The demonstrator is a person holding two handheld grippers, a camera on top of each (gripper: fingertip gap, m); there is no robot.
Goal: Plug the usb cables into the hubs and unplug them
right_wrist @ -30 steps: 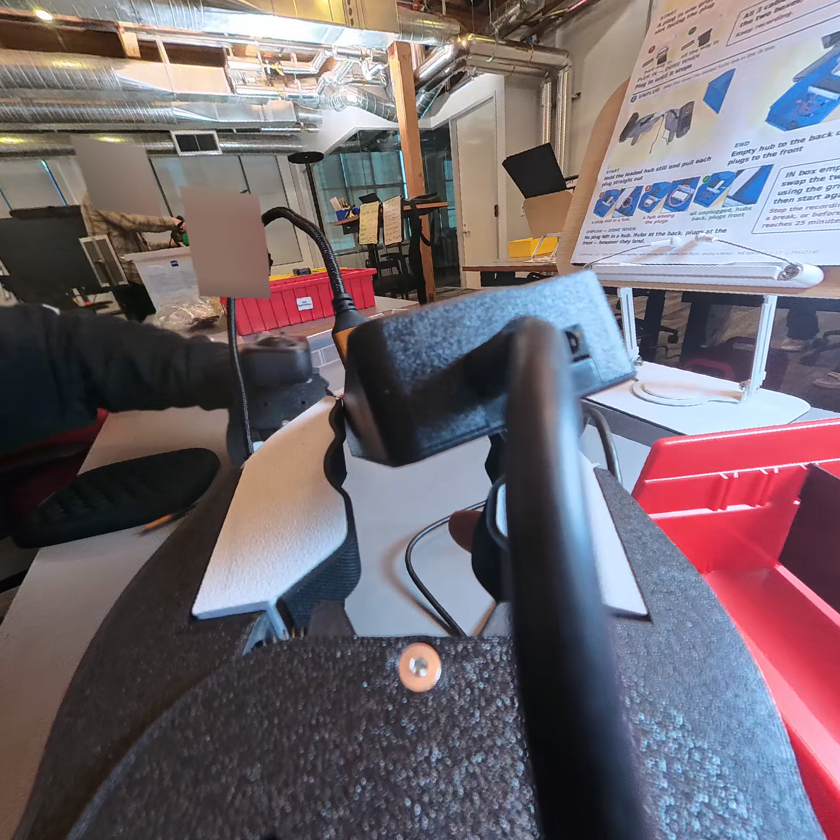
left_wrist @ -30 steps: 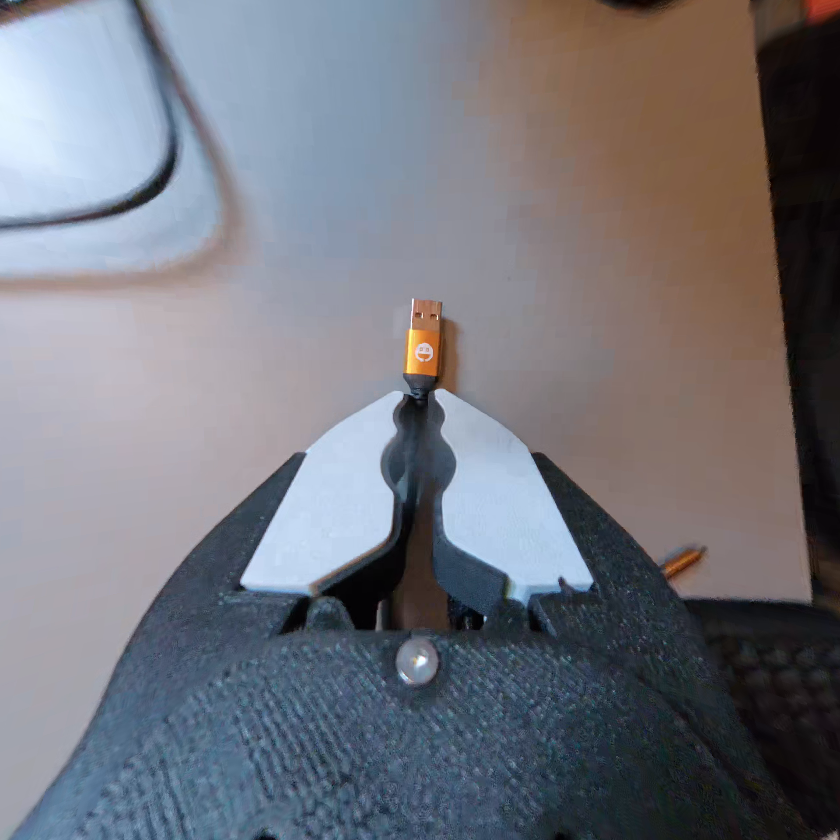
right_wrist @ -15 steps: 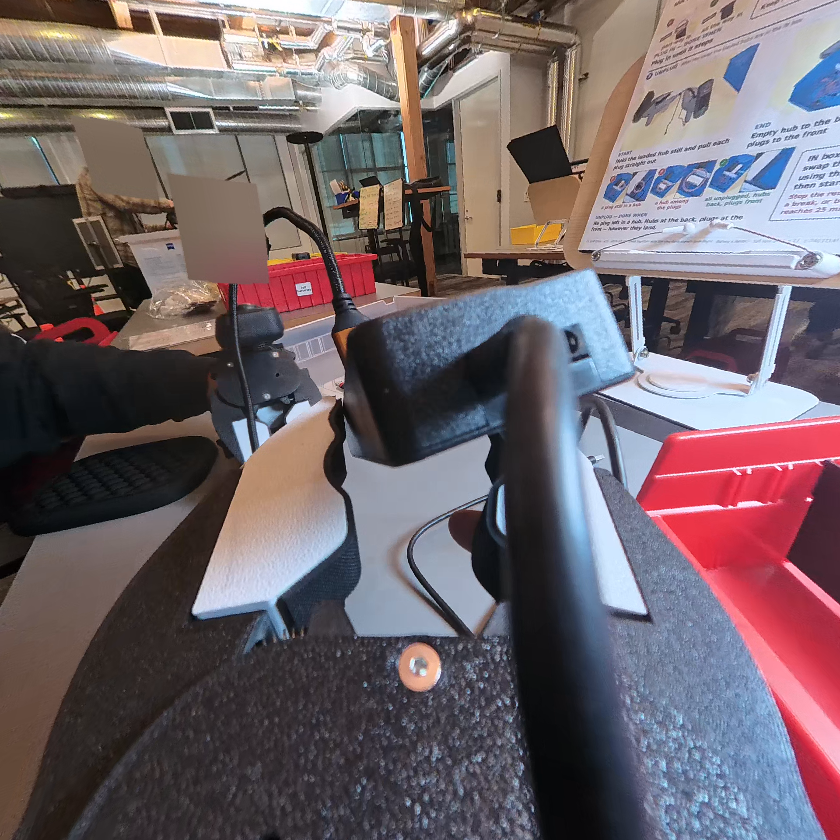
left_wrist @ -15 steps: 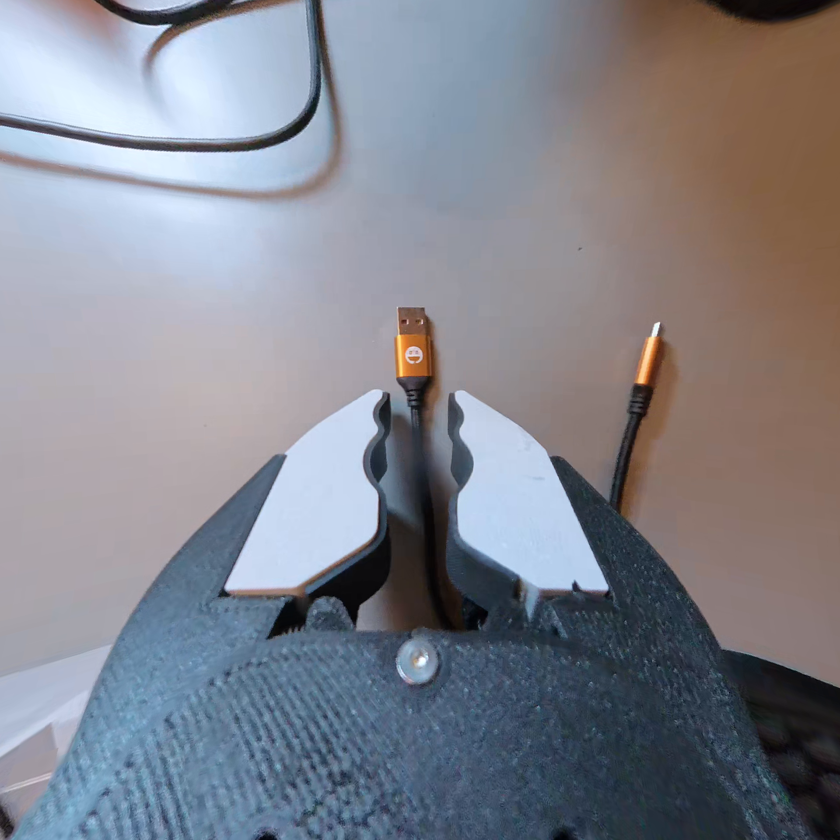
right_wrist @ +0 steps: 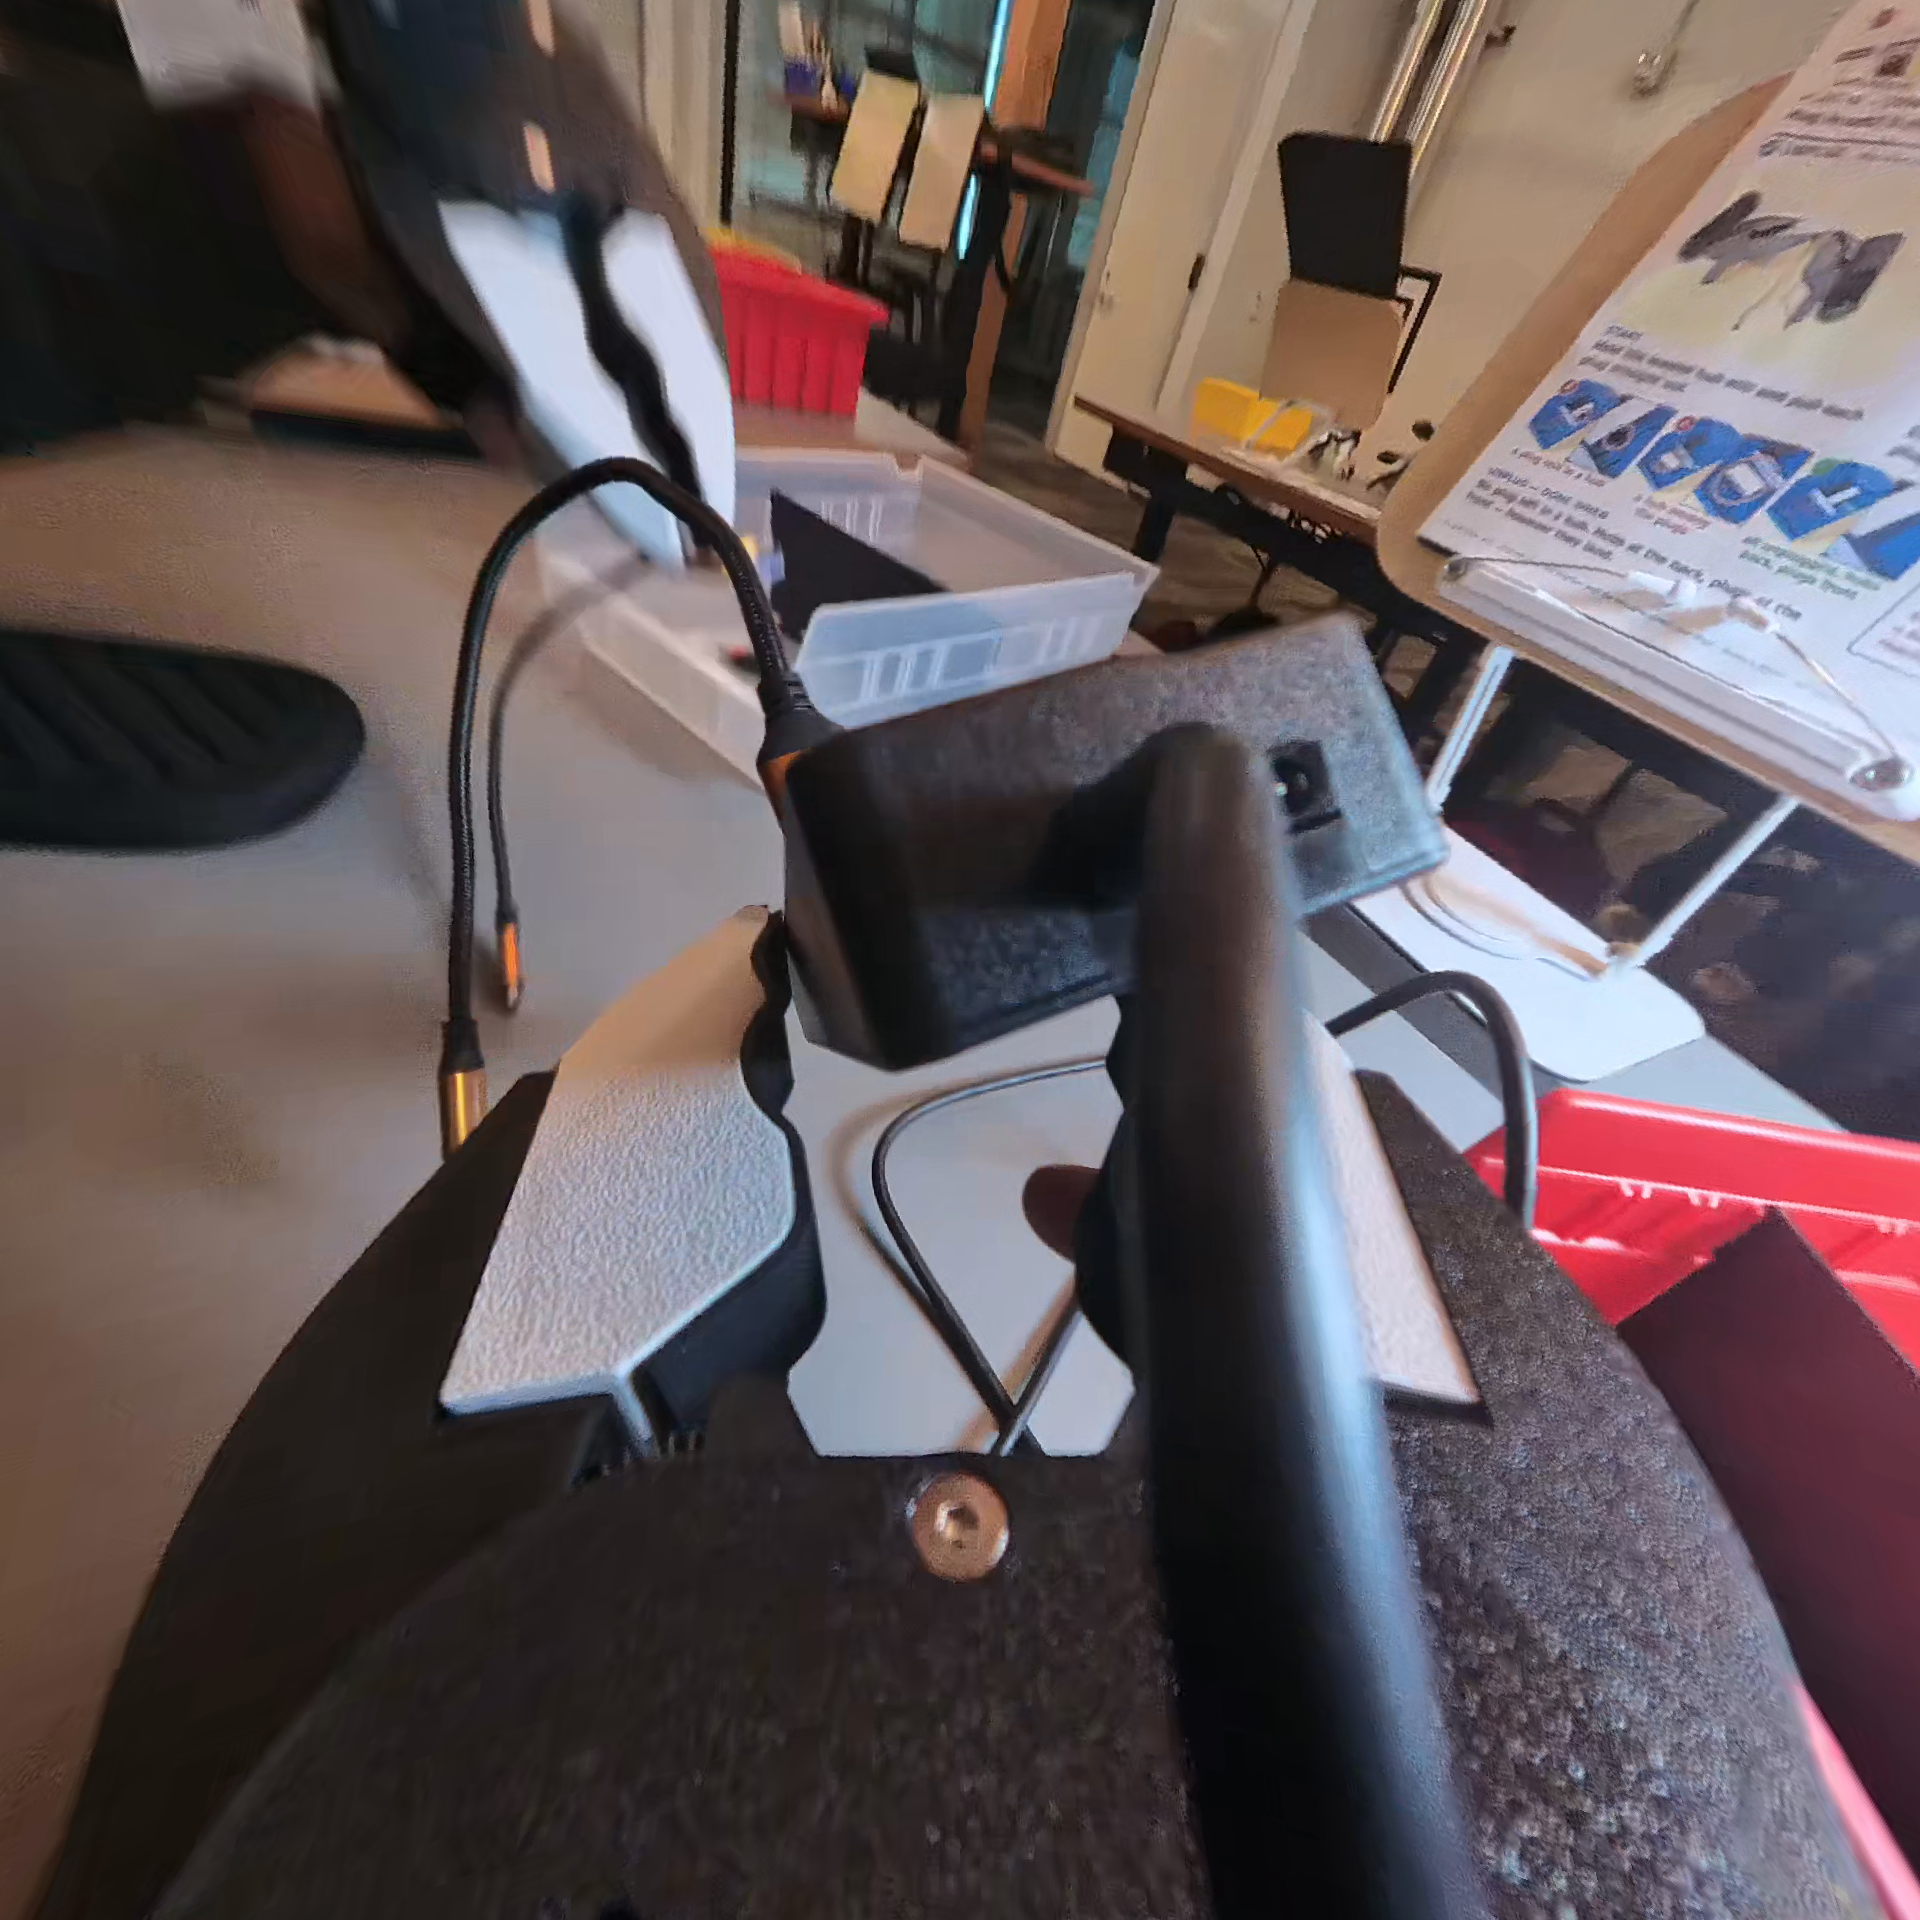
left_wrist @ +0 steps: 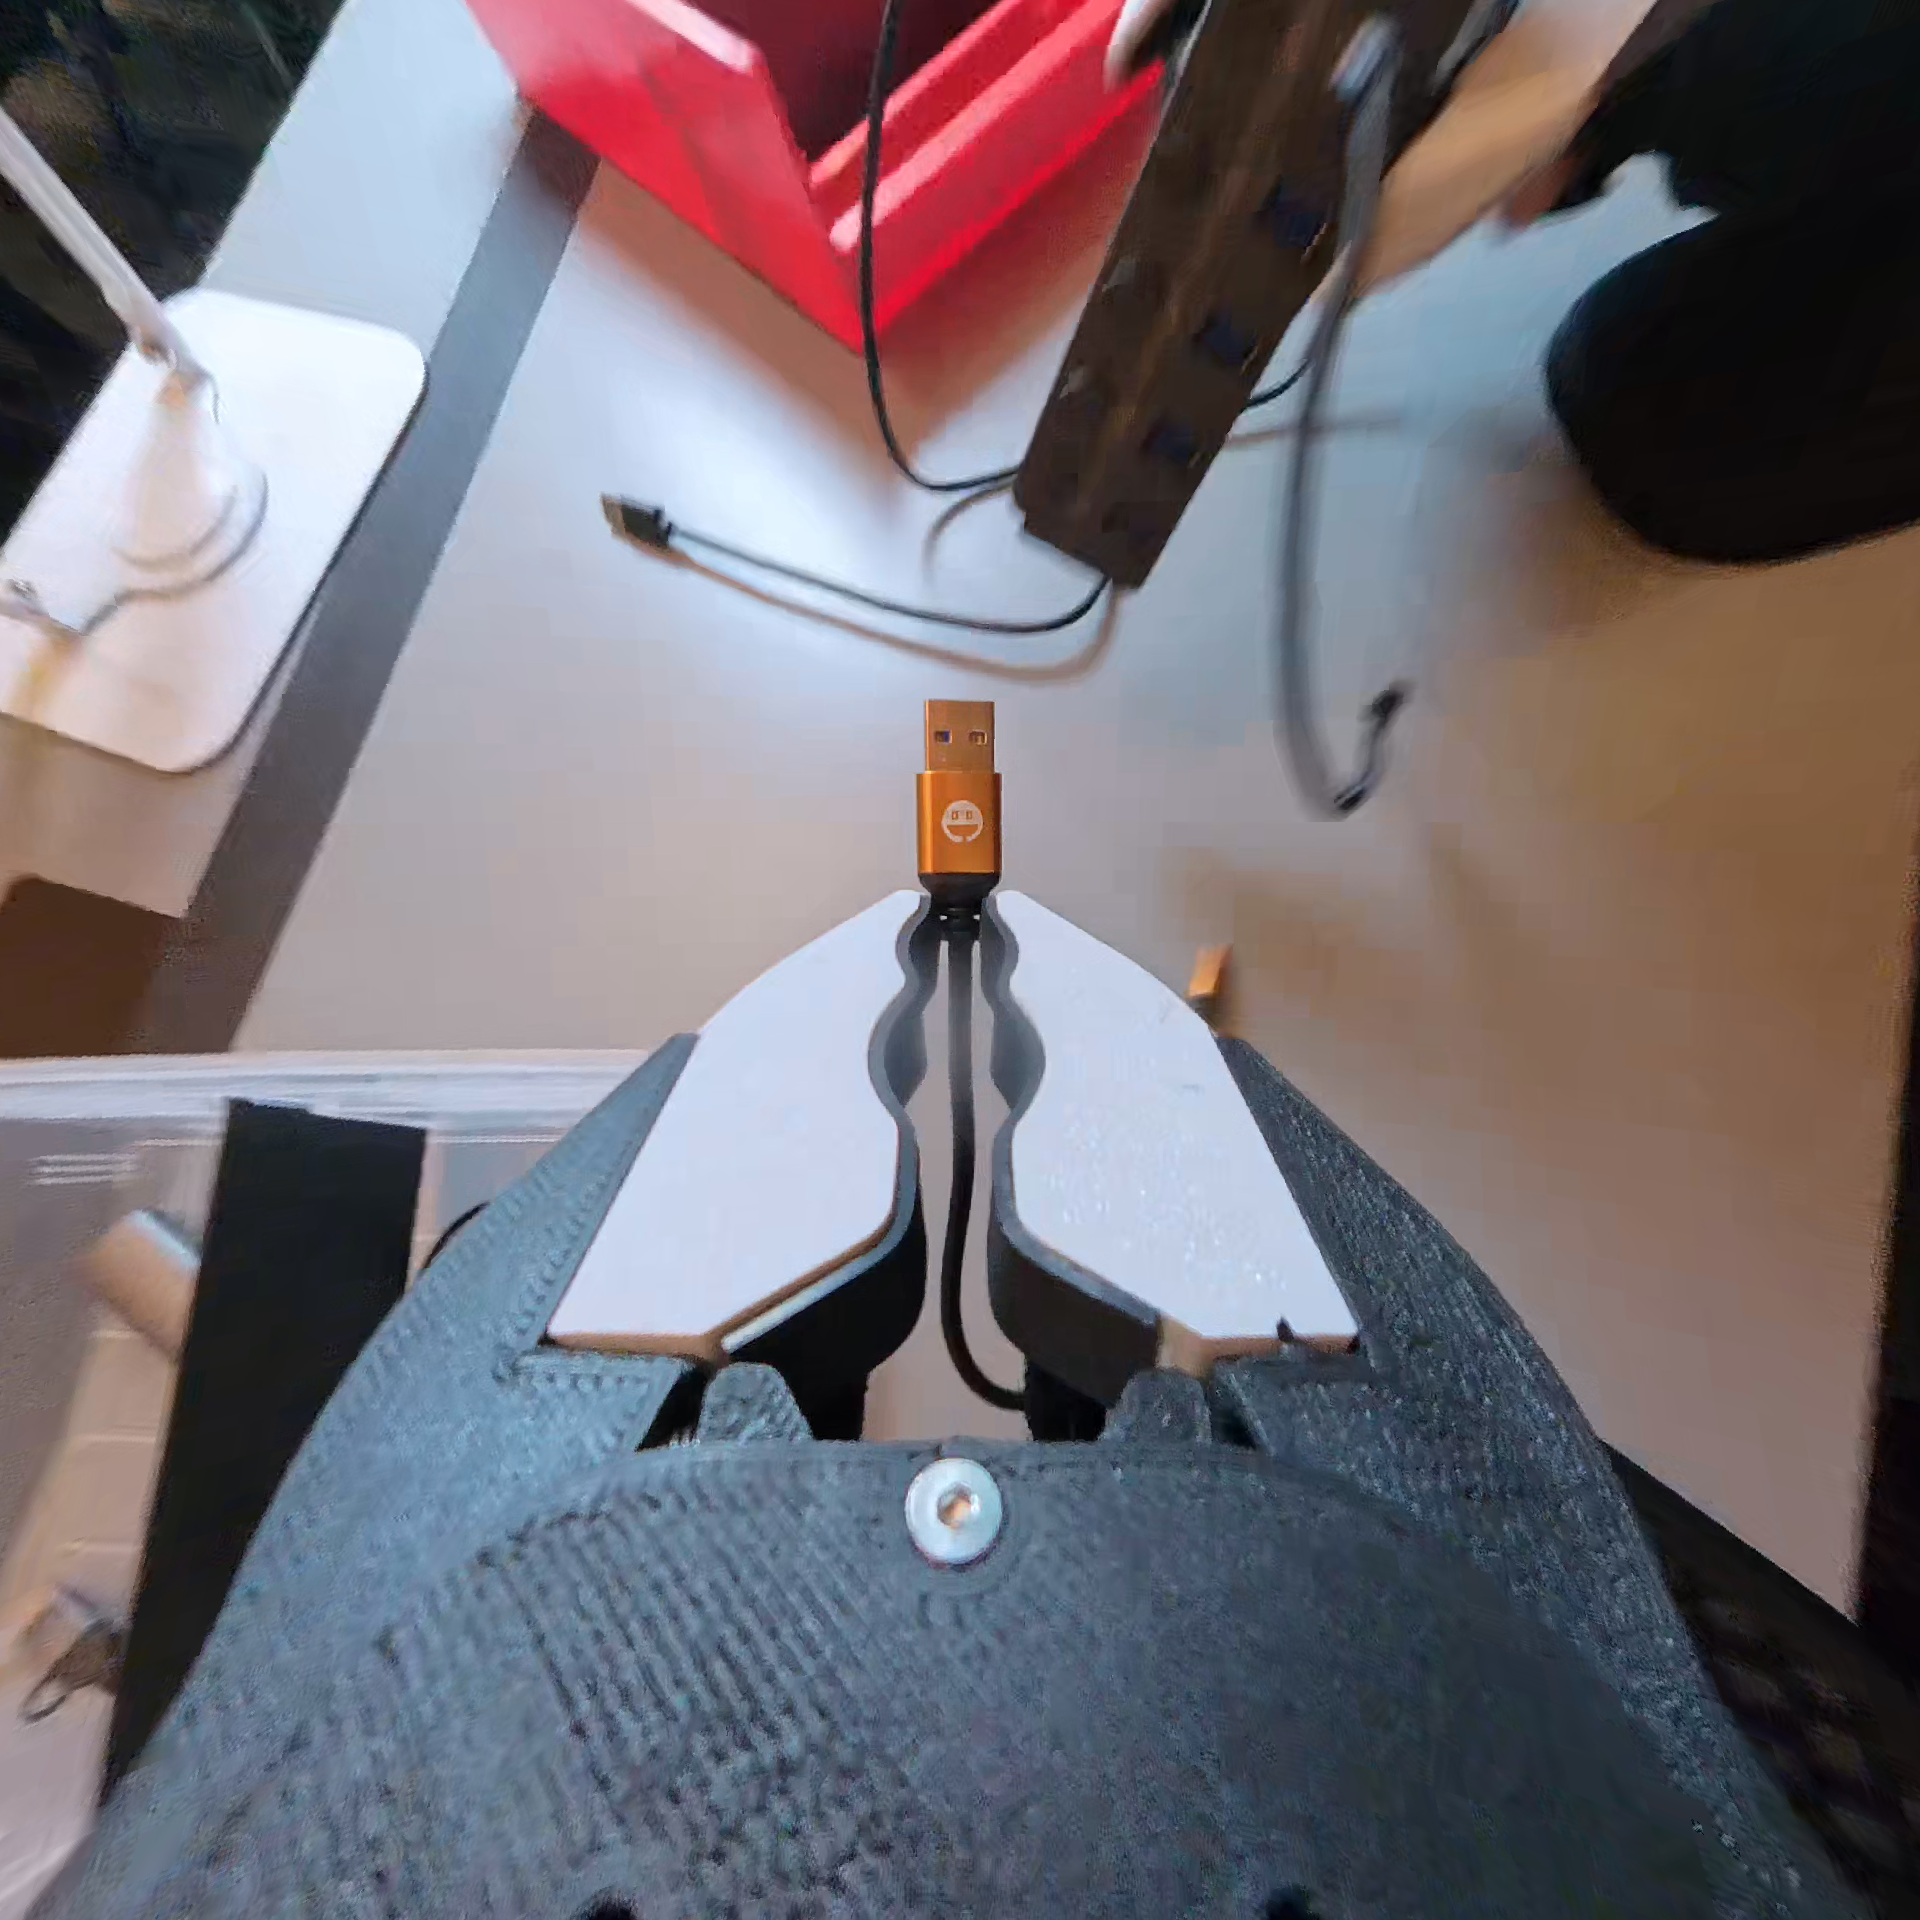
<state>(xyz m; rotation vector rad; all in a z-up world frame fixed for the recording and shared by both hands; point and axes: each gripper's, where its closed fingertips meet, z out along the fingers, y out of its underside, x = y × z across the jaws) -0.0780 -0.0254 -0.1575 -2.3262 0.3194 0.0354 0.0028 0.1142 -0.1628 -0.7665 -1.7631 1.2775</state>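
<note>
Orange USB plug (left_wrist: 957, 821) points straight ahead beyond fingers (left_wrist: 790, 1122).

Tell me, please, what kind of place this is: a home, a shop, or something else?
Probably a shared lab or workshop, not a home. Other work tables stand behind, a red parts bin and a clear plastic tray sit on the grey desk, and an illustrated instruction board rests on a stand.

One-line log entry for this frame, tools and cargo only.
left tool: shut on braided cable behind orange USB-A plug, unplugged | right tool: shut on black rectangular USB hub, lifted | hub: one black braided cable plugged in
</note>
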